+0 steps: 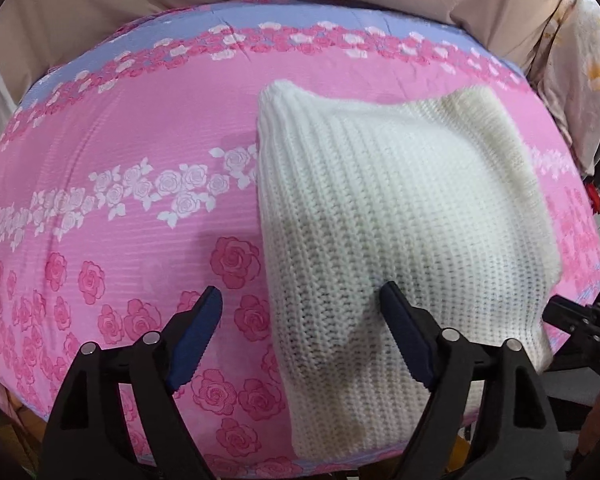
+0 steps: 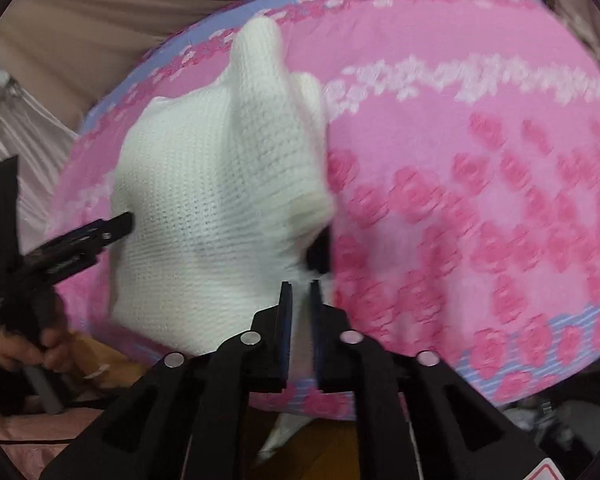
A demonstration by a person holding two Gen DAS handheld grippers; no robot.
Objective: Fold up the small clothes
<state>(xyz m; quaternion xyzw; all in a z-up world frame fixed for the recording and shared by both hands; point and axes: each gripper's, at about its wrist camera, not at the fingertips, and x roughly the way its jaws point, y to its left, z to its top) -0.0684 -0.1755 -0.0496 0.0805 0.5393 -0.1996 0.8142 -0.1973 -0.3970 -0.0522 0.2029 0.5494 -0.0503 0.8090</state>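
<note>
The white knitted garment (image 1: 400,220) lies on the bed (image 1: 120,160) with its near edge pinched in the right gripper (image 2: 300,286) narrow jaws, while the left gripper (image 1: 300,300) jaws stand wide, astride its left edge.

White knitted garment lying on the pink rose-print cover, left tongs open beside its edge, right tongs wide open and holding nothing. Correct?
Not quite. The right tongs are shut on the white knitted garment, as the right wrist view shows. The rest stands: left tongs open, pink rose-print cover.
</note>
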